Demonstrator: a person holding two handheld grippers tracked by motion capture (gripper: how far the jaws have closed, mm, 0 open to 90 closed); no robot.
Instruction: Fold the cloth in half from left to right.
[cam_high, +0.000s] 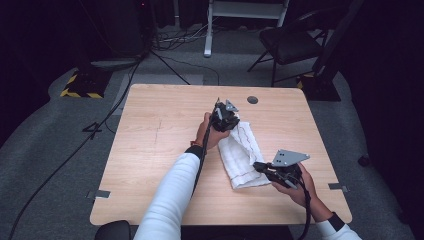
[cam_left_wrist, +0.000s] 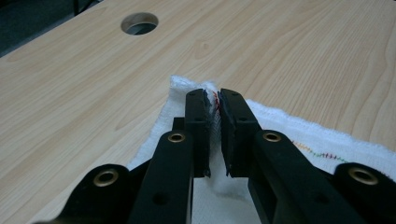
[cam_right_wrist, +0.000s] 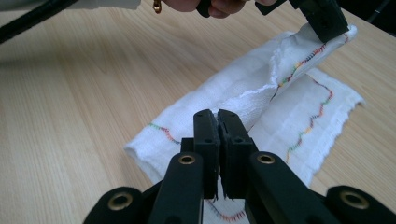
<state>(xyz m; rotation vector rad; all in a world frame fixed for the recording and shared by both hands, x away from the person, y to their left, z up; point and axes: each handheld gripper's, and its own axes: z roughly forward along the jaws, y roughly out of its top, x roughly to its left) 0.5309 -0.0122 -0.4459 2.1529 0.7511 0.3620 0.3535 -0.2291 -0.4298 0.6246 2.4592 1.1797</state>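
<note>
A wooden table (cam_high: 150, 150) with a round cable hole (cam_high: 252, 99) bears a white towel (cam_high: 243, 150) stitched in colours, folded over right of centre. The left gripper (cam_high: 226, 116) clamps its far corner; the right gripper (cam_high: 260, 165) pinches the near edge, nothing blocking either.

Left tool (cam_high: 226, 116) jaws clamped, arm extended forward; right tool (cam_high: 265, 169) jaws clamped, near the body

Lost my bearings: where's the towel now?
High view: the towel lies right of the table's centre, pinched by the left claw at its far end and the right claw near.
</note>
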